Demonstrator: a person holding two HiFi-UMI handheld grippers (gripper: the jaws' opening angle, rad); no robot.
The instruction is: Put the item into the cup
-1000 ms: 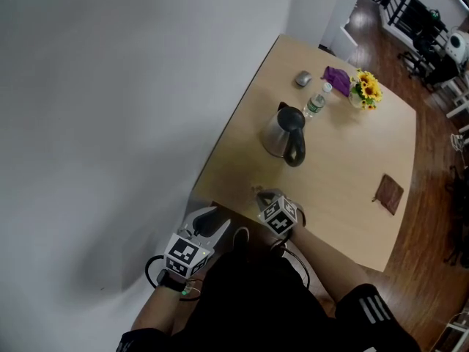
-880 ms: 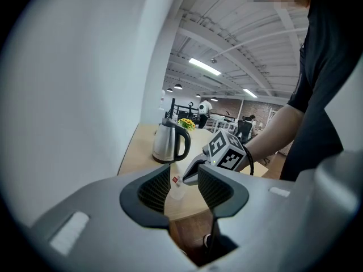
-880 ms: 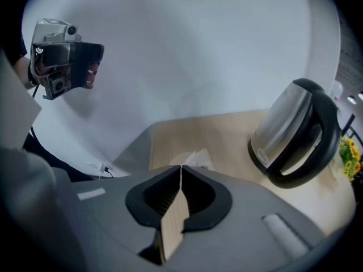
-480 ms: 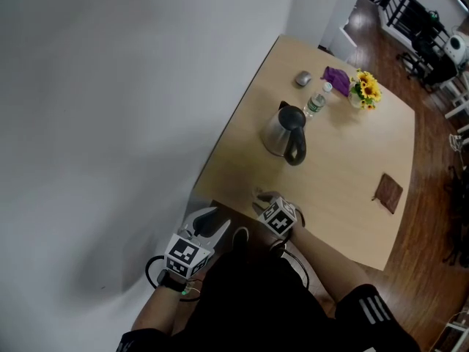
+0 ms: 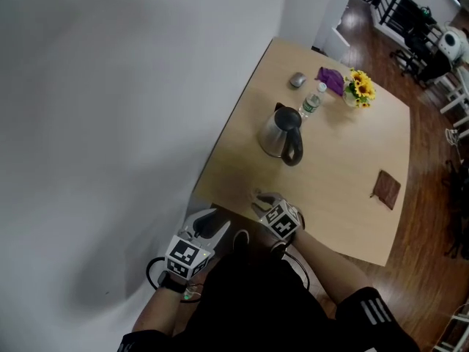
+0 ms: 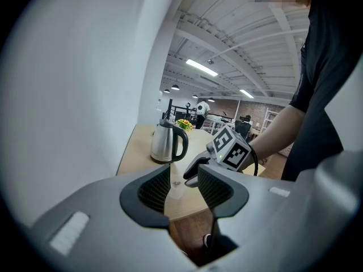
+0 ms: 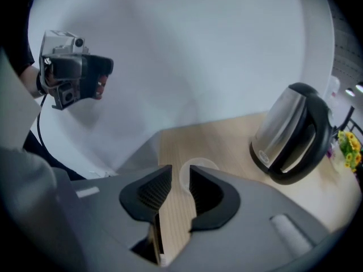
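Jaws of the right gripper (image 7: 180,173) are opening, nothing between them, with the clear cup (image 7: 204,163) just beyond their tips. Left gripper (image 6: 184,177) hangs released, empty.

- Your head view is evenly bright; soft grey shadow mottles the white wall (image 5: 110,123) at the frame's left.
- Your left gripper view has glowing ceiling strip lights (image 6: 203,68) at upper centre, and its corners are black and fisheye-bent.
- Your right gripper view is blurred; pale glare streaks the kettle (image 7: 289,135).
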